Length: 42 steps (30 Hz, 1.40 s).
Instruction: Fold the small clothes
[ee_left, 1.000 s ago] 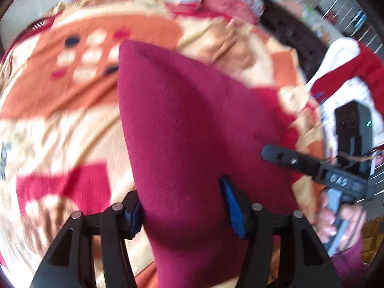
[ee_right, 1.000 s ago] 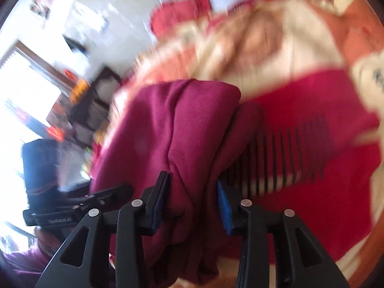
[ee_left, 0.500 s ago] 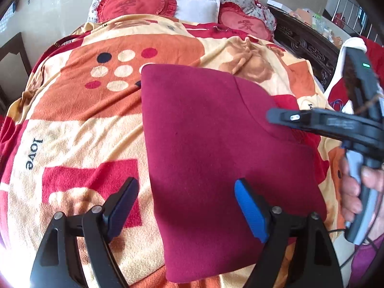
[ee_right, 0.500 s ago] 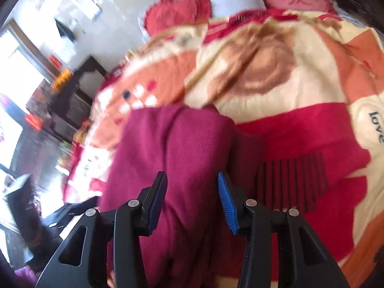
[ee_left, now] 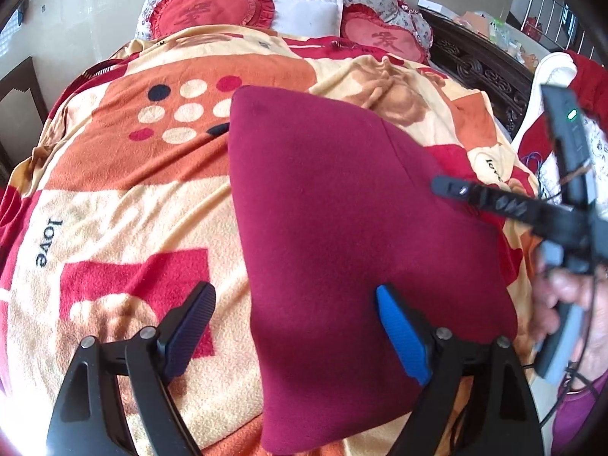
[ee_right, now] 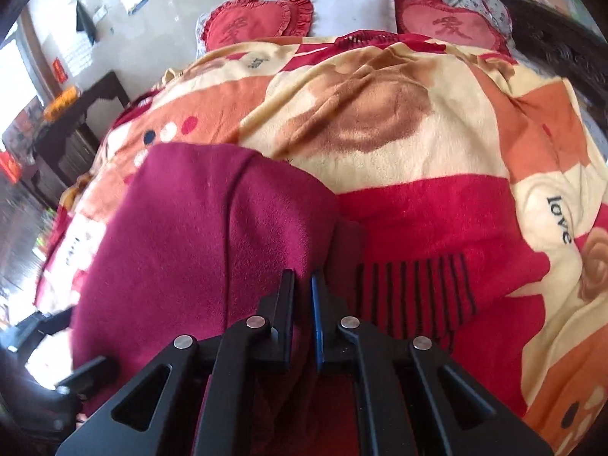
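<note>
Behind the maroon garment (ee_left: 342, 235) sit 2 heart cushions (ee_left: 205, 15); left tongs (ee_left: 292, 326) opening, right tongs (ee_right: 303, 304) clenched.

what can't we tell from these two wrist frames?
- Garment type: maroon cloth is folded over; near edge cut off by the frame bottom in the left wrist view.
- Right gripper is shut, but the right wrist view doesn't show whether cloth is pinched between the jaws.
- Right gripper's tips in the left wrist view: only its side profile shows.
- Left gripper jaws opening, nothing pinched; cloth's underside is hidden.
</note>
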### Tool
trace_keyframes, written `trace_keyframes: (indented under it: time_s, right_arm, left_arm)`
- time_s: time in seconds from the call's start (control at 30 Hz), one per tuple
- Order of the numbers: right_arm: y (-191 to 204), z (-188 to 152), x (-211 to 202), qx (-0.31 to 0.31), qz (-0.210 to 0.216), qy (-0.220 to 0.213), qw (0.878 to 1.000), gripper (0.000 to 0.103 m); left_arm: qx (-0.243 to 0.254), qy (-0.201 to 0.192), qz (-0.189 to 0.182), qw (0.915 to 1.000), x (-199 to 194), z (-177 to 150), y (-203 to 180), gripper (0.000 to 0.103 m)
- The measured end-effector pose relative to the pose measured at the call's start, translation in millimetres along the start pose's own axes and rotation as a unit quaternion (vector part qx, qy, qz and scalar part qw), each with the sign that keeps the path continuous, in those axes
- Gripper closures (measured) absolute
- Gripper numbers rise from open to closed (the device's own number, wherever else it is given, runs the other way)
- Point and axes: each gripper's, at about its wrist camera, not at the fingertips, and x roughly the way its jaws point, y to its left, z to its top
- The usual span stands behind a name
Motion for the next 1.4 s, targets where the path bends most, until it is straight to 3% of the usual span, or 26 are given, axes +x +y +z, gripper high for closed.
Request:
trace_keyframes:
  time_s: [0.13, 0.3, 0.43, 0.63, 0.83, 1.03, 1.17, 1.4]
  right_arm:
    - [4.4, 3.2, -26.7, 0.018, 0.011, -0.014, 1.000, 0.098]
    - [41.6, -15.6, -56.2, -0.042, 0.051, -0.029, 0.997, 0.098]
    - [47.8, -49.8, -25.8, -0.074, -0.033, 0.024, 0.996, 0.098]
    - [45.1, -58.3, -71.0, -0.043, -0.009, -0.005, 0.999, 0.097]
    - [46.5, -72.3, -106.2, -0.019, -0.007, -0.015, 1.000, 0.091]
    - [60.6, -77.8, -120.2, -0.017, -0.011, -0.039, 0.999, 0.083]
    - [70.1, -77.8, -126.0, -0.026, -0.028, -0.066, 0.997, 0.067]
    - [76.7, -78.4, -117.7, -0.030, -0.044, -0.063, 0.997, 0.066]
  left_arm:
    - [0.001, 0.001, -0.001, 1.0000, 1.7, -3.1, -1.7, 0.014]
    - [0.003, -0.006, 0.002, 1.0000, 0.5, -5.0, -3.5, 0.014]
    - [0.001, -0.022, 0.007, 0.9997, -6.8, -8.2, -4.7, 0.014]
    - [0.014, -0.057, 0.031, 0.9978, -32.6, -11.0, -8.6, 0.014]
    - [0.003, -0.090, 0.031, 0.9955, -61.0, -13.6, -9.0, 0.014]
    - [0.010, -0.114, 0.043, 0.9925, -87.4, -18.1, -11.1, 0.014]
    - [0.011, -0.134, 0.052, 0.9895, -101.1, -22.7, -10.4, 0.014]
    - [0.005, -0.133, 0.052, 0.9897, -108.1, -29.2, -7.4, 0.014]
